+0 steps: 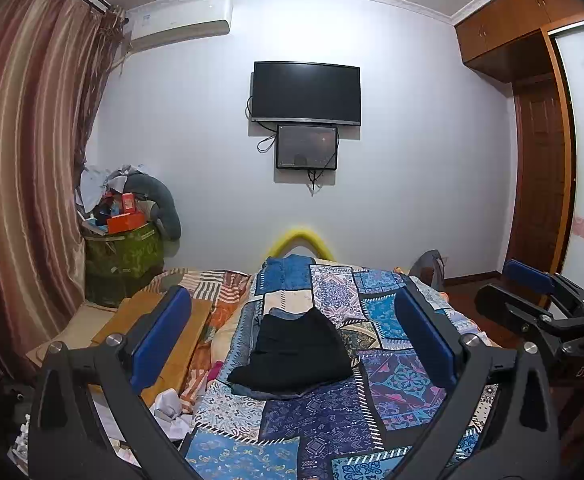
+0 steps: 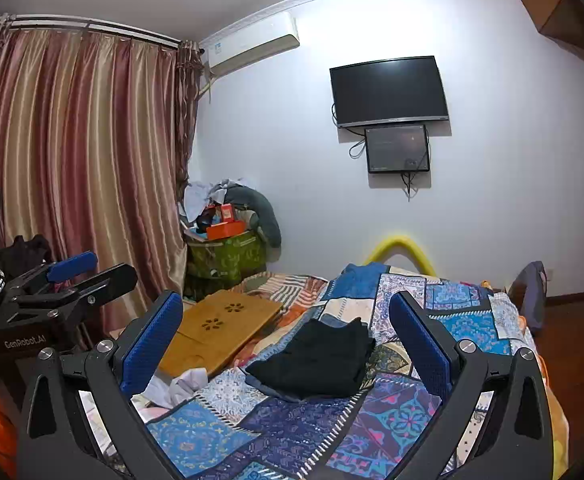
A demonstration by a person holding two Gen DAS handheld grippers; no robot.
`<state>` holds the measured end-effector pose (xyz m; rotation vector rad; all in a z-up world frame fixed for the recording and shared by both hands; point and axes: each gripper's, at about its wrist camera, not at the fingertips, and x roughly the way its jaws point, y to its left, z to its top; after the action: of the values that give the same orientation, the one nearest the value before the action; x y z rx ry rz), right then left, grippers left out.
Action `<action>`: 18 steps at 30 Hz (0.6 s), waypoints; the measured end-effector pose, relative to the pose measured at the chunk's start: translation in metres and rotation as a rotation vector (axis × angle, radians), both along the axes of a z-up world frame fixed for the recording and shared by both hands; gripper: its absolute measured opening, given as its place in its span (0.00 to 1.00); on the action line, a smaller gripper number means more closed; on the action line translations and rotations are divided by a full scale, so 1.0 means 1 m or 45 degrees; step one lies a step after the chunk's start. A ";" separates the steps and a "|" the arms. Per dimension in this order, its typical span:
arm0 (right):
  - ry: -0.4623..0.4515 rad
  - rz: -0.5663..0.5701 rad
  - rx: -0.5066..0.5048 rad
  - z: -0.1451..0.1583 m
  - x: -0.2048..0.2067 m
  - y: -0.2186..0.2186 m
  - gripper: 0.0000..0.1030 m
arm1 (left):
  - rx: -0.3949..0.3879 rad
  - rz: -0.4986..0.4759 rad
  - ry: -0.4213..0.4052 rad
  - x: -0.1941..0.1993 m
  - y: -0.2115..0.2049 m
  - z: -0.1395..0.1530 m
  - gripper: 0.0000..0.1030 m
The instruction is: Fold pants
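Black pants (image 1: 298, 354) lie folded in a compact stack on the blue patchwork bedspread (image 1: 392, 384), on top of a folded blue garment (image 1: 275, 394). They also show in the right wrist view (image 2: 316, 362). My left gripper (image 1: 292, 320) is open and empty, held above the bed short of the pants. My right gripper (image 2: 285, 318) is open and empty too, raised over the bed (image 2: 396, 412) near the pants. The right gripper also shows at the right edge of the left wrist view (image 1: 532, 292), and the left gripper at the left of the right wrist view (image 2: 79, 268).
A wooden lap tray (image 2: 219, 330) lies on the bed's left side beside crumpled white cloth (image 2: 175, 386). A green bin piled with boxes and clothes (image 2: 227, 236) stands by the striped curtain (image 2: 75, 168). A television (image 1: 306, 94) hangs on the far wall. A wooden wardrobe (image 1: 532, 120) stands at the right.
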<state>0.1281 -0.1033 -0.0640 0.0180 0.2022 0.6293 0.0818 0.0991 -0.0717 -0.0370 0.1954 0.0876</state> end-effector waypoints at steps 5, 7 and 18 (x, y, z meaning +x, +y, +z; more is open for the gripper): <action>-0.002 -0.002 0.001 -0.001 0.000 -0.002 1.00 | -0.004 -0.014 0.006 0.000 0.000 0.000 1.00; -0.001 -0.004 0.004 -0.001 0.000 -0.002 1.00 | -0.005 -0.019 0.005 0.000 0.000 0.001 1.00; -0.004 -0.007 0.012 0.001 0.000 -0.004 1.00 | -0.015 -0.030 0.002 0.000 0.001 0.001 1.00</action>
<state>0.1286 -0.1074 -0.0630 0.0268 0.1962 0.6249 0.0813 0.1000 -0.0709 -0.0467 0.1982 0.0630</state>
